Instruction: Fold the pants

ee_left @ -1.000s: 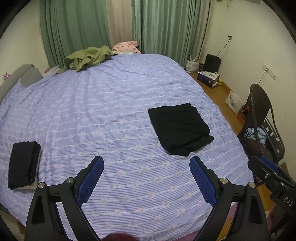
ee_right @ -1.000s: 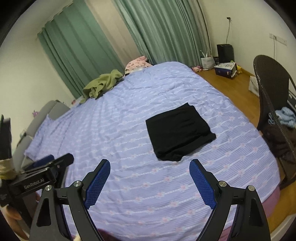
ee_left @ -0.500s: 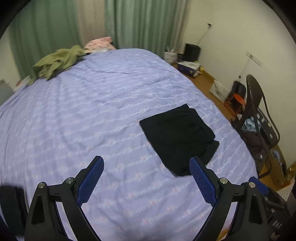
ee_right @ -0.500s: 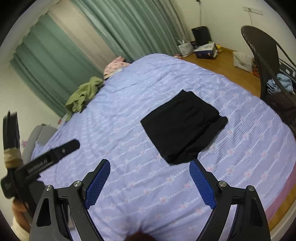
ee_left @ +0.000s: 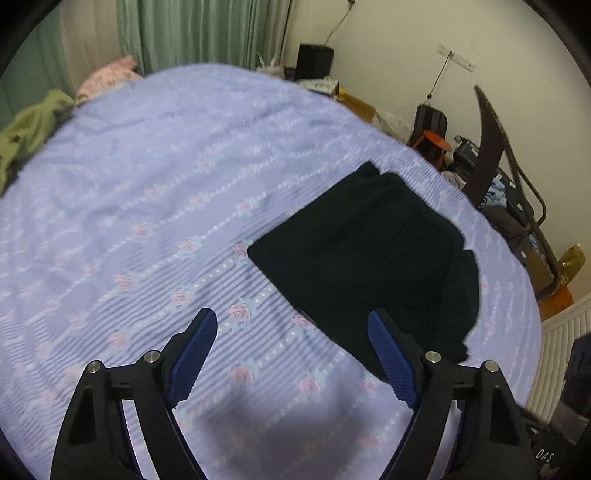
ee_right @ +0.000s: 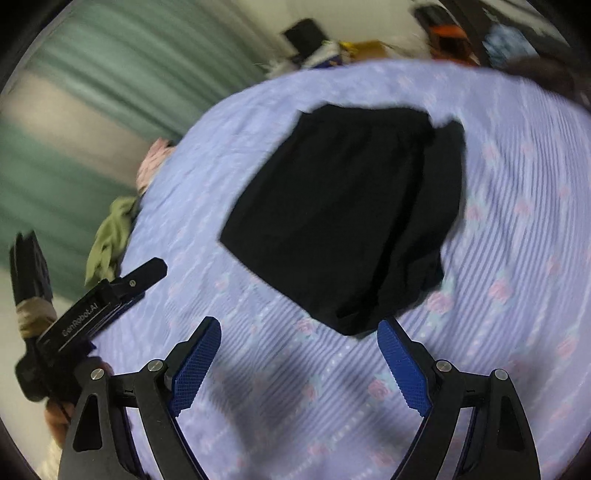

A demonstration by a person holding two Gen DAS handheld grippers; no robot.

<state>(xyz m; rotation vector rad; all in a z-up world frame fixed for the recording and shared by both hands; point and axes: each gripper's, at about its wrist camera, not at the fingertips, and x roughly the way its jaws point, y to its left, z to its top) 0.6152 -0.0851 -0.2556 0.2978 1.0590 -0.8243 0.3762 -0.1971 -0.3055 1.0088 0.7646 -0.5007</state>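
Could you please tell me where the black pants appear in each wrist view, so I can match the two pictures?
Left wrist: the pants lie right of centre on the bed, just beyond the right finger of the left tool.
Right wrist: the pants fill the centre, above the right tool.
Shared landmark: the green garment at the bed's far edge, left in both views.

Your left wrist camera looks down and forward over the lilac flower-striped bed [ee_left: 147, 206], close above it, facing the far wall and green curtains [ee_left: 199, 33]. Your right wrist camera, tilted and blurred, looks likewise from close above. Both views share the folded black pants [ee_left: 369, 251] [ee_right: 343, 214] and surrounding bedcover.
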